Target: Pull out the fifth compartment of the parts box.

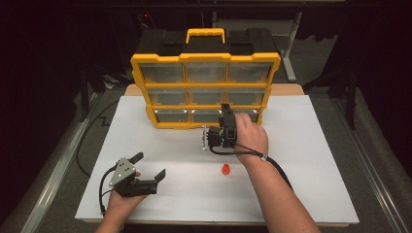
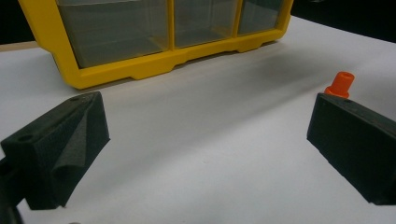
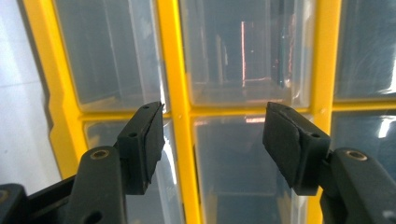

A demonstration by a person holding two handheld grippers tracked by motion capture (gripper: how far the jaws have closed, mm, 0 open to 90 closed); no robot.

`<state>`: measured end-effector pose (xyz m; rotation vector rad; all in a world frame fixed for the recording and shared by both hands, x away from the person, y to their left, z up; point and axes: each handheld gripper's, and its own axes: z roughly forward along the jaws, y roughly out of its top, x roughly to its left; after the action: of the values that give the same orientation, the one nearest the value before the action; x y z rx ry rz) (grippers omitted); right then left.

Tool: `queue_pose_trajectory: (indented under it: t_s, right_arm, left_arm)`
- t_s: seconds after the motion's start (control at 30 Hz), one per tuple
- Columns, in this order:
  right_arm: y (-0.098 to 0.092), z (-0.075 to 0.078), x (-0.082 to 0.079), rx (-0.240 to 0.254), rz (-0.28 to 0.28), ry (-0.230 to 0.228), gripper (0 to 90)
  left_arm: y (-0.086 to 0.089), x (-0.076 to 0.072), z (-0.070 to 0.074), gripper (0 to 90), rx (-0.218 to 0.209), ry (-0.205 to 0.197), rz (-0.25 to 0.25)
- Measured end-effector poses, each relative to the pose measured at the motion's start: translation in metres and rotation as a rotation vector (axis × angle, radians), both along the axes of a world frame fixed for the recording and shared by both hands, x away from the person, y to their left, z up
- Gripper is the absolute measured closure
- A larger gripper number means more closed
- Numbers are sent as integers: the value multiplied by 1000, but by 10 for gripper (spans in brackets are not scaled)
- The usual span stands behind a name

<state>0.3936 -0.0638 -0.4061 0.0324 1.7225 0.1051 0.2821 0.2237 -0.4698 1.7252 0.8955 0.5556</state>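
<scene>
Right gripper [image 1: 226, 112] at organizer [image 1: 205, 92] bottom-mid drawer [image 3: 243, 168].

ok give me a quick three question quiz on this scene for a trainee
1. True or false: the right hand-held gripper is up against the yellow drawer cabinet.
2. How many drawers does the cabinet front show? A) six B) nine C) twelve
3. What small thing lies on the white table between the two hands?

Key: 1 true. 2 B. 3 an orange plug, apart from the open left hand-held gripper.
</scene>
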Motion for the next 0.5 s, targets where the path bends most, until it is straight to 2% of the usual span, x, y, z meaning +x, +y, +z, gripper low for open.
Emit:
queue_pose_trajectory:
  t_s: [0.1, 0.5]
  right_arm:
    - [4, 4, 2, -16, 6, -8, 399]
    - [14, 18, 11, -2, 5, -28, 433]
  left_arm:
    - [0, 0, 0, 1, 0, -2, -4]
    - [1, -1, 1, 1, -7, -6, 0]
